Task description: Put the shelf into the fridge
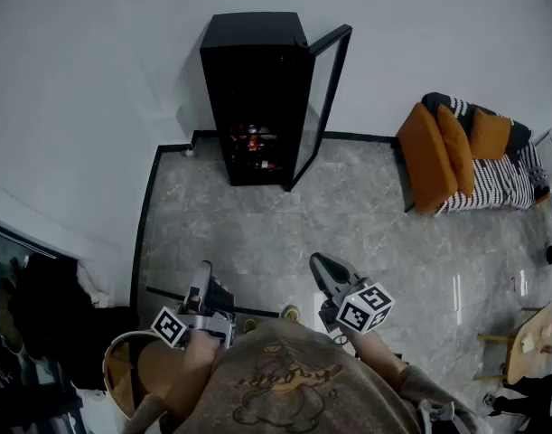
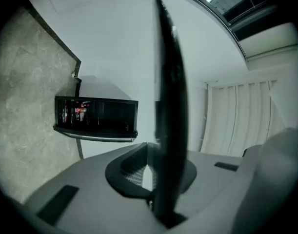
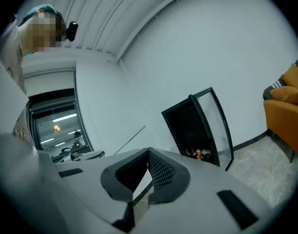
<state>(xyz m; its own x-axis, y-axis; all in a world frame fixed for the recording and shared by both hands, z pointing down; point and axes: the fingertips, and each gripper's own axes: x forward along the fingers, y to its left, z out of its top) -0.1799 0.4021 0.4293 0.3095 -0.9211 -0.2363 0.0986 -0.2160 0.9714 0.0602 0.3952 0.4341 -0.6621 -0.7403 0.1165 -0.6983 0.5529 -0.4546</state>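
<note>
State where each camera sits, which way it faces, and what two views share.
Head view: on the person's head, looking steeply down at the floor and fridge; torso, left gripper and right gripper show.
Left gripper view: rides the left gripper, facing the fridge; its fingers grip the shelf.
Right gripper view: rides the right gripper, facing the fridge; its fingers show.
All three share the open fridge.

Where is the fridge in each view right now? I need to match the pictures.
Head view: fridge top centre, door open to its right.
Left gripper view: left of centre, turned on its side in the picture.
Right gripper view: right of centre, leaning.
Shared landmark: the red items low inside it.
</note>
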